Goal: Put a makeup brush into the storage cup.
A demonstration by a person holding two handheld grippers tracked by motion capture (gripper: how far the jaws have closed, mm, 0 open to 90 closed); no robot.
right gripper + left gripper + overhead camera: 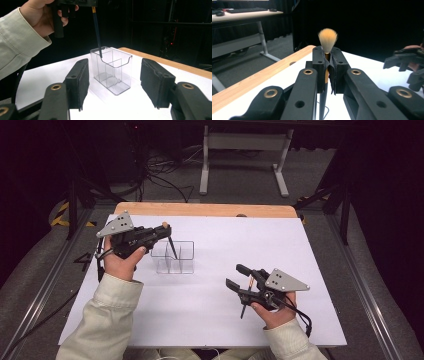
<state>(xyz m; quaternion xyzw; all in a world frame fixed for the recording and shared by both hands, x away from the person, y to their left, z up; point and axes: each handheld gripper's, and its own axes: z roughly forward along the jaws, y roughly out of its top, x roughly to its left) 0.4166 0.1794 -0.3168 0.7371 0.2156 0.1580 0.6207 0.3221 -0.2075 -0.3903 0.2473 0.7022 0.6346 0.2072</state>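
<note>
With our left gripper (159,233) clenched on the makeup brush (327,40), its handle tip just inside the clear organizer (111,70), and our right gripper (113,83) released nearby, we risk catching a divider and tipping it.

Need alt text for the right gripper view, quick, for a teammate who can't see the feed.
A clear plastic organizer with compartments stands on the white table, framed between the open black jaws of the right hand-held gripper. Above it, the left hand-held gripper holds a dark-handled makeup brush, tip lowered just inside the organizer's top.
</note>
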